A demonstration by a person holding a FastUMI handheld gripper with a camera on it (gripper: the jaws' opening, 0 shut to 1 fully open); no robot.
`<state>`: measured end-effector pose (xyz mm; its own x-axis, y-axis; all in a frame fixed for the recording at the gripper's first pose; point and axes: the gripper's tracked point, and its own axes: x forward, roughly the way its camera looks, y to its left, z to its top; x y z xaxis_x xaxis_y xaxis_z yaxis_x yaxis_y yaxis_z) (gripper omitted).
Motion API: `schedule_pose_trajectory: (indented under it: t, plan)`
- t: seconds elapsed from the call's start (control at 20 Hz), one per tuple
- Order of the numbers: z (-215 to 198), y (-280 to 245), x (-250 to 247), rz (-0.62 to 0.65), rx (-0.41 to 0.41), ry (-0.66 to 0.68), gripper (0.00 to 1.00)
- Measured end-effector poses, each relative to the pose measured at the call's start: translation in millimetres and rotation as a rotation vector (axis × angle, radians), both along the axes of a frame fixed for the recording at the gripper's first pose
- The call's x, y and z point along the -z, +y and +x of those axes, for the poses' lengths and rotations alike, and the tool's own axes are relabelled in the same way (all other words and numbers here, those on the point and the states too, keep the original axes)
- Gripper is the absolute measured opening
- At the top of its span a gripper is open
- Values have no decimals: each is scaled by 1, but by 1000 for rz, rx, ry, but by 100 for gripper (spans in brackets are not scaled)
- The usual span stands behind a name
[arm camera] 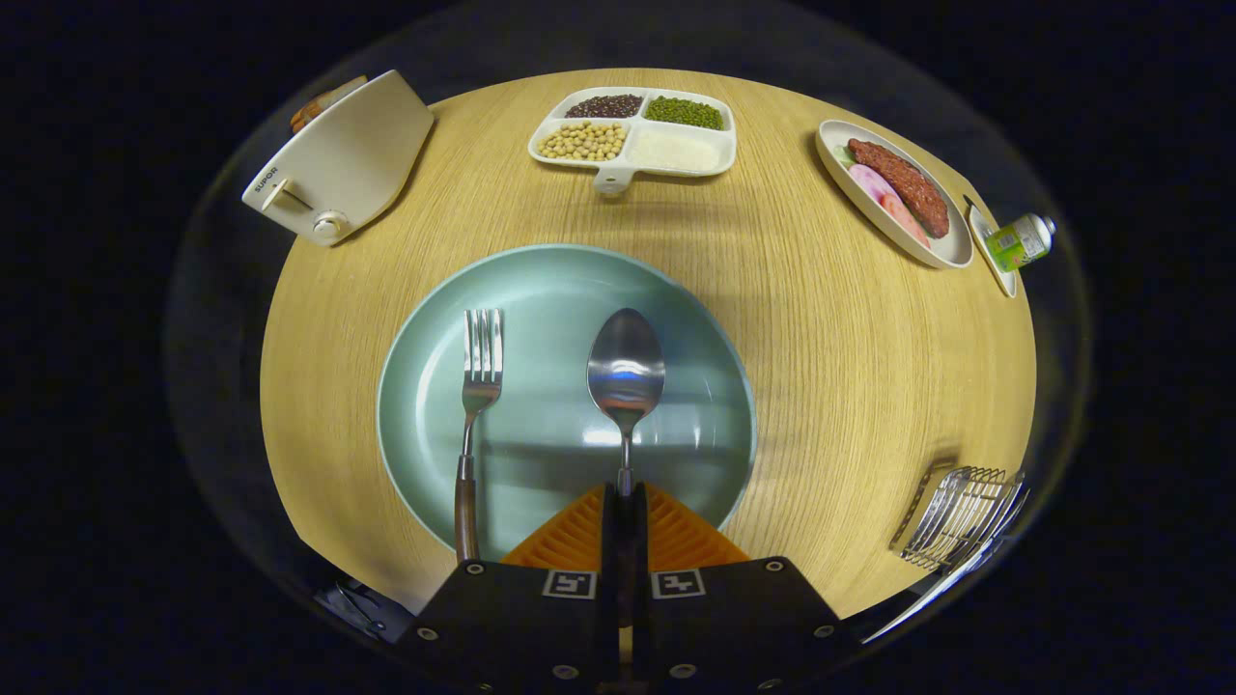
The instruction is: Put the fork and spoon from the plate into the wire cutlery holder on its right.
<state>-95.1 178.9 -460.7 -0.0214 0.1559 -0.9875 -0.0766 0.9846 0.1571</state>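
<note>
Spoon [626, 372] first: its thin handle runs straight back into the fingers [625, 507], which are pressed together on it, pinching the handle end with almost no gap between them. The long axis lies along the line of the fingers, bowl pointing directly away from them, face up on the green plate [541, 290]. The fork [476, 405] lies parallel, just to the left of the fingers, tines pointing away, its dark handle reaching back past the plate's near rim.

Judging from this, the step in hand is the grasp of the spoon, with the fork untouched. The next move calls for a lift clear of the plate, then a swing to the right toward the wire cutlery holder [961, 516], which stands on the tabletop [850, 367] well apart from the plate. The spoon would likely need tipping upright to drop in.

Far beyond the fingers sit a divided dish of beans [632, 130] and a toaster [338, 159].
</note>
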Motion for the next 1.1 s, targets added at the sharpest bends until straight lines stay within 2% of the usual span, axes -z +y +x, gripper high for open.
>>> schedule_pose_trajectory:
  t: [0.2, 0.45, 0.65, 0.8, 1.1]
  plan:
    - [2, 3, 0, 44, -7, 1, 5]
    - [8, 12, -16, 104, -11, -71, 5]
    - [12, 6, -44, 145, 29, -128, 5]
    - [14, -19, -69, 136, 58, -190, 5]
    - [18, -85, -110, 95, 165, -295, 5]
